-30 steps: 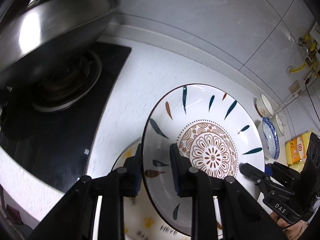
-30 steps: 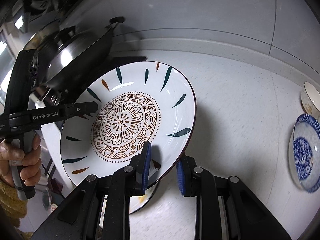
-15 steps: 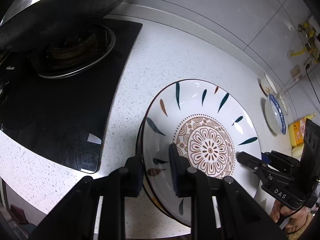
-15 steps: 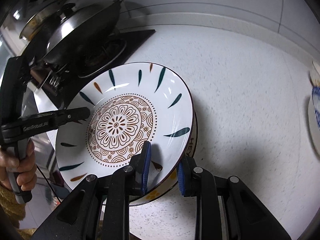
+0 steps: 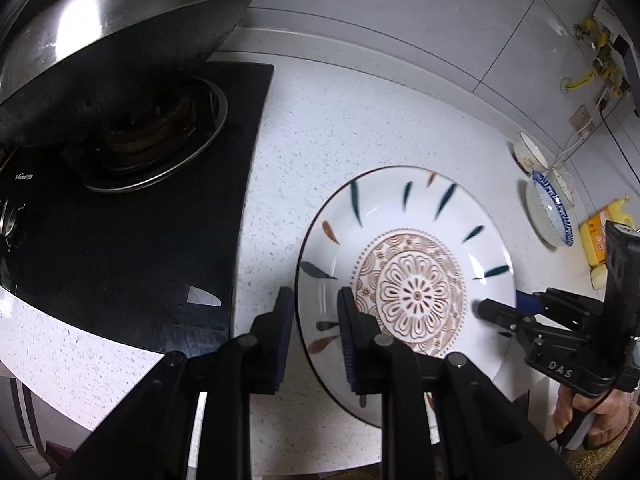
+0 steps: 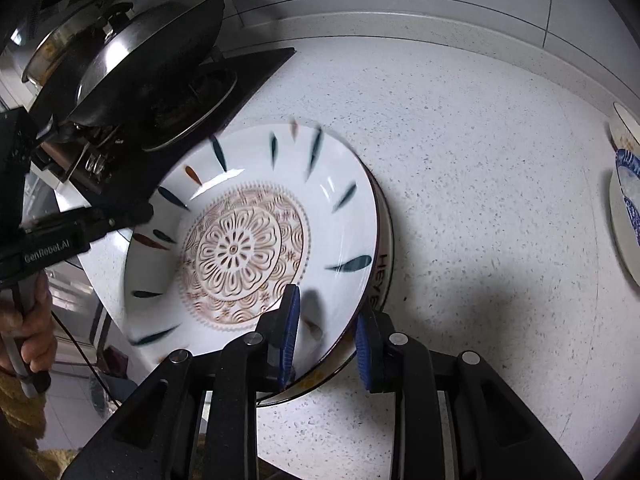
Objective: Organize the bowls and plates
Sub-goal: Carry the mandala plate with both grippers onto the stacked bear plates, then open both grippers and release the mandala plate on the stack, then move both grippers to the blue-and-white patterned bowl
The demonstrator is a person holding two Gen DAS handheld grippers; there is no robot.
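Observation:
A white plate with a brown flower centre and leaf marks point(image 5: 412, 280) point(image 6: 256, 240) rests on top of a second plate with lettering on its rim point(image 6: 382, 276) on the speckled counter. My left gripper point(image 5: 314, 320) straddles the patterned plate's left rim with its jaws slightly apart, a gap showing beside the rim. My right gripper point(image 6: 326, 332) straddles the near right rim, jaws also opened a little. Each gripper shows in the other's view.
A black hob point(image 5: 132, 216) with a lidded wok point(image 5: 112, 40) lies to the left. A blue-patterned dish point(image 5: 550, 216) and a small white bowl point(image 5: 528, 156) stand at the far right by the wall, with a yellow bottle point(image 5: 600, 236).
The patterned plate has come down onto the lower plate. Both grippers' jaws have widened and no longer clamp its rim.

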